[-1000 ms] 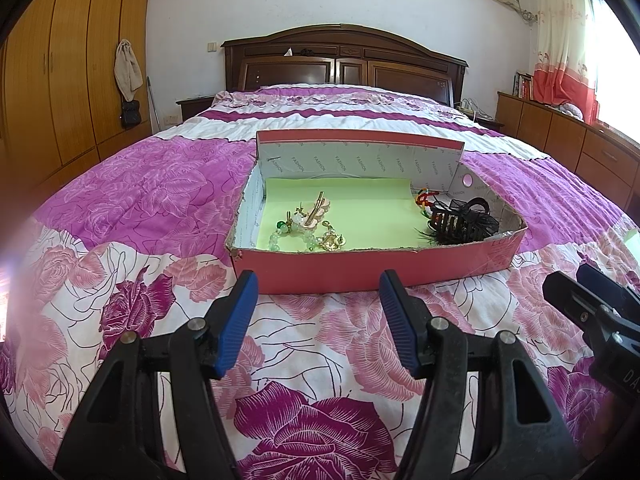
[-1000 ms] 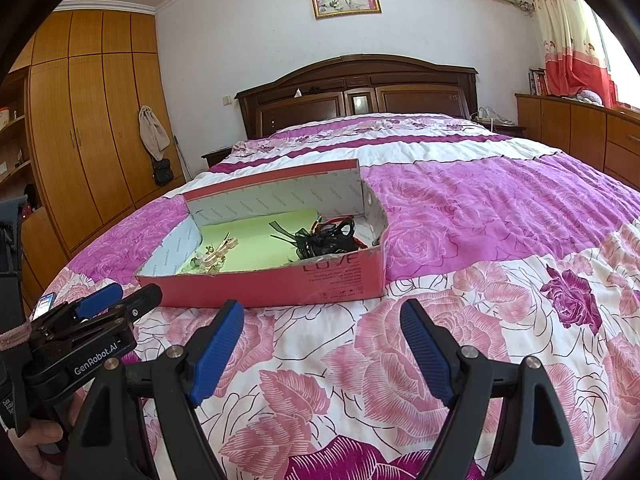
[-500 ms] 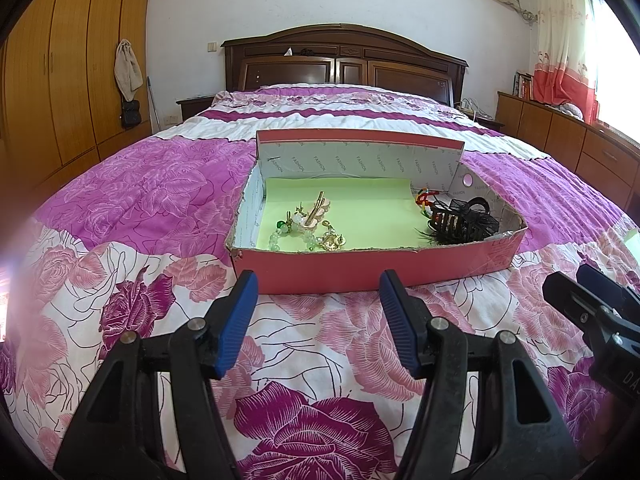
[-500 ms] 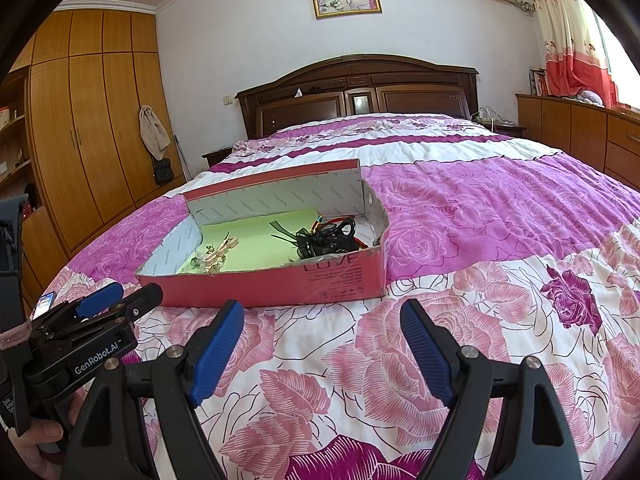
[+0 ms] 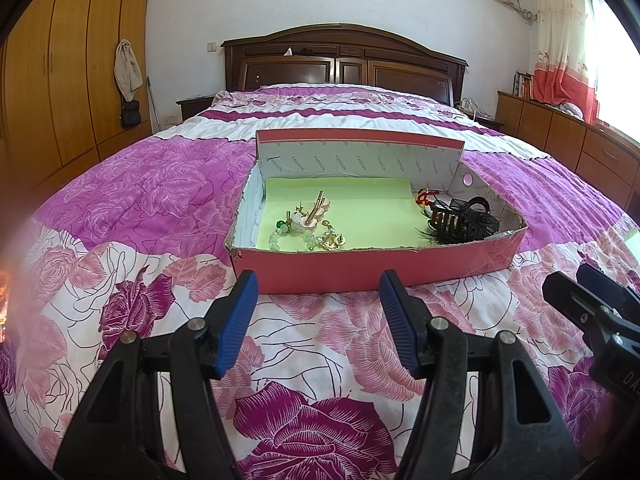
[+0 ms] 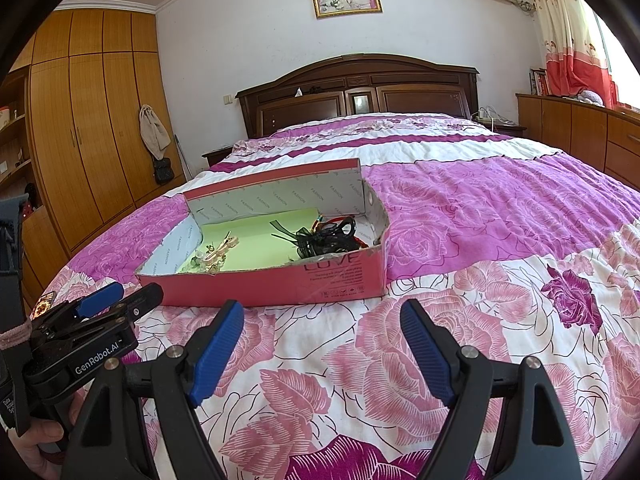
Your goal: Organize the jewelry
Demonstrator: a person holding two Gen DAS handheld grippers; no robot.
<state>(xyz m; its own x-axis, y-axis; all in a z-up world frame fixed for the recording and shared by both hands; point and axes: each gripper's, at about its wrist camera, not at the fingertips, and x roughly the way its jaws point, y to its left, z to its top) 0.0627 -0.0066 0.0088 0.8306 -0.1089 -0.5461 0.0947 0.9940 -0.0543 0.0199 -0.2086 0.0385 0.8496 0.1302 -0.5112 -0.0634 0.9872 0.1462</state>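
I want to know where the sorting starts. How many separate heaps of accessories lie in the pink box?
2. A gold-and-bead jewelry heap lies at the pink box's front left; a black hair-clip heap fills its right end. Pieces underneath may be hidden.

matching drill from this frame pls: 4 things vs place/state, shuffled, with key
Things:
1. black hair claw
2. bead bracelet
3. left gripper
4. pink box

Place or state:
A. open, holding nothing
B. right end of the box
C. resting on the floral bedspread
D. left part of the green liner

Pairs: 1-B, 2-D, 3-A, 4-C
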